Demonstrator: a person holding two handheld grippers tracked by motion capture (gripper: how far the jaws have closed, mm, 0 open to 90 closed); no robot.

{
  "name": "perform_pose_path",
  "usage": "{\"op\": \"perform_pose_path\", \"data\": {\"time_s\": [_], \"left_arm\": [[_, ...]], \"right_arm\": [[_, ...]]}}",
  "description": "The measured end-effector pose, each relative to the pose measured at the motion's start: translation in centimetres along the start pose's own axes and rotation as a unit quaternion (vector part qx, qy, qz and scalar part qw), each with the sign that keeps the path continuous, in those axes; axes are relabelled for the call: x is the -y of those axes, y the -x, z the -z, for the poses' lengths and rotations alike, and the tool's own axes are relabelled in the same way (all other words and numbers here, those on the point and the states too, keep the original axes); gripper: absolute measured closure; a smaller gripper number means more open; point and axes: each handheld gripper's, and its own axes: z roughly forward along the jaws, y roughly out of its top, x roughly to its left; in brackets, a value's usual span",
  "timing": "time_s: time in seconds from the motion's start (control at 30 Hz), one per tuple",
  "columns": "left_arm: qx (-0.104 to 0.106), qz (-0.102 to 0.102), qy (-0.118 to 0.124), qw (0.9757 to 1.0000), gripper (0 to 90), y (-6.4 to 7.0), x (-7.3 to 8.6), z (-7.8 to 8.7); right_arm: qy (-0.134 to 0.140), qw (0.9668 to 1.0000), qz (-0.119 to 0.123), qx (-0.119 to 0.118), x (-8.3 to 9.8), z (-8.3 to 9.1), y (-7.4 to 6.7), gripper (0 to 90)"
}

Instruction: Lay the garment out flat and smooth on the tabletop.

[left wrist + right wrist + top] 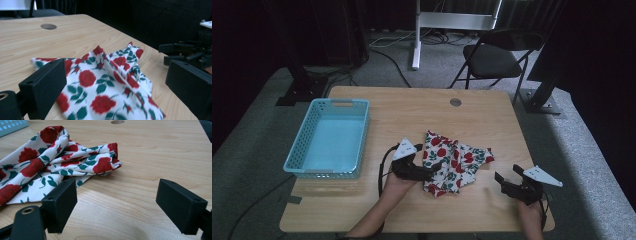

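Well off to the left gripper's (pixel 436 167) left stands a light blue basket (pixel 299 155) with nothing visible in it, its near rim close to the wooden table's (pixel 492 117) front edge. The left gripper hovers with jaws spread wide over the near-left part of a crumpled rose-print cloth (pixel 452 162), gripping nothing, and the cloth's near edge is cut off in its own view. To the cloth's right, apart from it, the right gripper (pixel 507 180) is released too, bare wood between its jaws.
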Motion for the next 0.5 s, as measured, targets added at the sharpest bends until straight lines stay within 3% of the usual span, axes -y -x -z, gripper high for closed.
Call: {"op": "perform_pose_path", "data": {"time_s": [0.1, 0.17, 0.27, 0.5], "left_arm": [[-0.007, 0.000, -0.009, 0.9999, 3.7, 0.2, -0.5, -0.9], [-0.009, -0.008, -0.033, 0.9994, 3.7, 0.7, -1.5, -2.6], [-0.009, -0.013, -0.049, 0.9987, 3.8, 0.9, -1.8, -3.8], [-0.009, 0.019, -0.098, 0.9950, 3.8, 0.8, -1.6, -7.2]], "right_arm": [[0.003, 1.0000, -0.002, -0.002, 0.0, 0.1, 0.1, 16.7], [0.004, 1.0000, -0.007, -0.004, 0.0, 0.1, 0.2, 19.5], [0.005, 1.0000, -0.008, -0.003, 0.0, 0.1, 0.1, 19.7], [0.006, 0.9999, -0.010, -0.006, 0.1, 0.1, 0.2, 19.7]]}}
